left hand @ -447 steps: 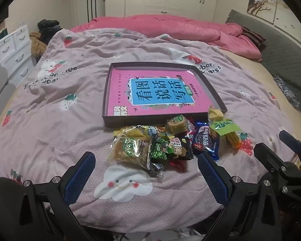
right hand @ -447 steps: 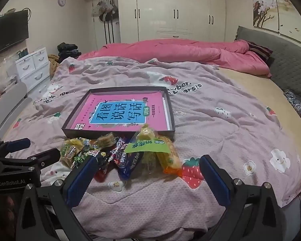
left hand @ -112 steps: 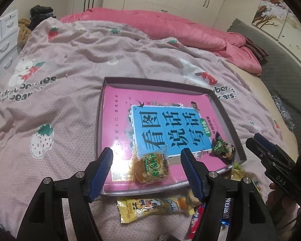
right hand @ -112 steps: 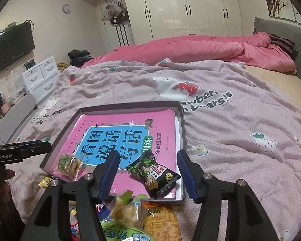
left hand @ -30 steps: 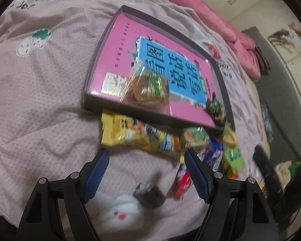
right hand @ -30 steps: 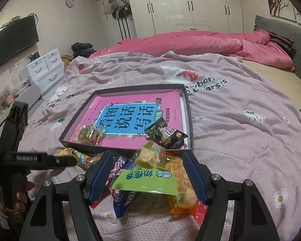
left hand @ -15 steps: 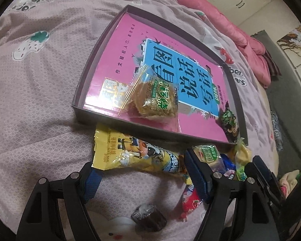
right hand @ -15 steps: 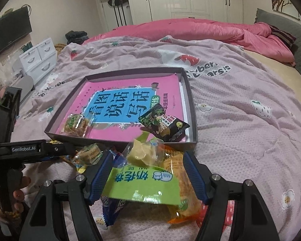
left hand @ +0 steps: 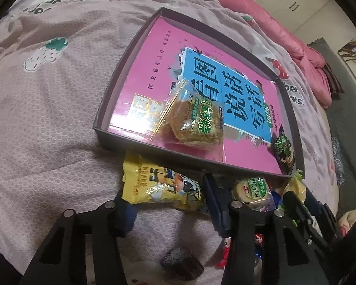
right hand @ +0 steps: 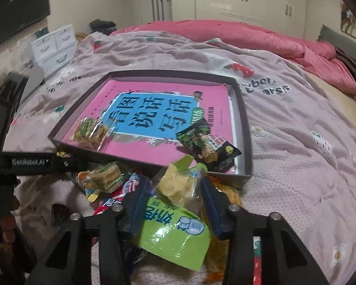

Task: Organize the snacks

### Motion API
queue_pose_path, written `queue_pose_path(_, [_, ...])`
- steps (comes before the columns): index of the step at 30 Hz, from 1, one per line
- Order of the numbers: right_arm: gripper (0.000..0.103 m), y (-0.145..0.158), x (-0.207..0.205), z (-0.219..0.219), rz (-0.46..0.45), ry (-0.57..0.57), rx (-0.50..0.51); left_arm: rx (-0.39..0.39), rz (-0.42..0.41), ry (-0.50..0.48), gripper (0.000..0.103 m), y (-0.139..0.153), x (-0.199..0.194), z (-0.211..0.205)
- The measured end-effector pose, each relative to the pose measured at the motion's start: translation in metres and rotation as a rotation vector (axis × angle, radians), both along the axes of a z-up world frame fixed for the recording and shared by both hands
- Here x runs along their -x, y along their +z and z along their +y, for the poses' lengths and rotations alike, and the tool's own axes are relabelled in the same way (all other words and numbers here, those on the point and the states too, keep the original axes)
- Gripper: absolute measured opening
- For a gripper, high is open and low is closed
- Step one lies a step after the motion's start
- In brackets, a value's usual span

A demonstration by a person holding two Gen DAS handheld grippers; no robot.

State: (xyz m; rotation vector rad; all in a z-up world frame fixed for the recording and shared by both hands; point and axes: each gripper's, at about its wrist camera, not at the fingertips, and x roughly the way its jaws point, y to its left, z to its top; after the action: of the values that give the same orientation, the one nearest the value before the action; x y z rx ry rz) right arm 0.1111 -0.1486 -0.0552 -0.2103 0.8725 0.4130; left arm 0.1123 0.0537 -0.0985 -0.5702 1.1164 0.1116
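Your left claw (left hand: 168, 204) straddles the snack bar (left hand: 161, 187). The tray (left hand: 121, 71) lies just beyond it. Your right claw (right hand: 173, 201) flanks the chip bag (right hand: 178, 187).

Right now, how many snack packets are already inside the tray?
2. A clear-wrapped biscuit pack lies at the tray's near-left corner, and a dark green-and-black packet lies at its near-right corner. Both rest on the pink book; nothing seems hidden inside.

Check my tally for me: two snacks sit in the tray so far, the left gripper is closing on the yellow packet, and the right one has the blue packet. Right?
Not quite: the right gripper is closing on the green-labelled clear bag, not a blue packet, as the right wrist view shows. The rest stands: two snacks lie in the tray, and the left gripper closes on the yellow packet.
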Motion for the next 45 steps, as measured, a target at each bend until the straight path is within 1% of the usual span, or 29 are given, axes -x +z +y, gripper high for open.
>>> queue_pose_path(1, [0.037,0.001,0.001,0.0,-0.002,0.014,-0.01,0.003,-0.001,-0.002,0.042,0.0,0.001,0.0])
queue_pose_path(2, [0.036,0.003,0.001,0.0,-0.002,0.02,-0.023,0.008,-0.004,-0.004,0.041,0.001,0.002,0.0])
queue_pose_path(4, [0.036,0.006,0.004,0.0,-0.007,0.03,-0.032,0.023,-0.011,-0.012,0.035,0.003,0.004,0.001])
queue_pose_path(6, [0.036,0.007,0.006,0.001,-0.015,0.039,-0.035,0.041,-0.02,-0.023,0.034,0.004,0.006,0.0])
queue_pose_path(9, [0.035,0.01,0.007,0.0,-0.023,0.043,-0.047,0.071,-0.041,-0.039,0.028,0.008,0.009,0.0])
queue_pose_path(14, [0.035,0.019,0.008,-0.008,-0.052,0.027,-0.086,0.067,-0.087,-0.066,0.022,0.022,0.014,0.001])
queue_pose_path(21, [0.035,0.023,0.005,-0.016,-0.046,0.003,-0.132,0.065,-0.152,-0.092,0.013,0.043,0.023,0.005])
queue_pose_path(27, [0.035,0.026,0.007,-0.017,-0.056,0.001,-0.14,0.054,-0.201,-0.13,0.012,0.057,0.026,0.002])
queue_pose_path(35, [0.035,0.031,0.01,-0.02,-0.085,-0.002,-0.153,0.008,-0.262,-0.167,0.011,0.077,0.031,-0.005])
queue_pose_path(45, [0.035,0.041,0.013,-0.025,-0.126,-0.006,-0.183,0.003,-0.343,-0.169,0.011,0.109,0.039,-0.003])
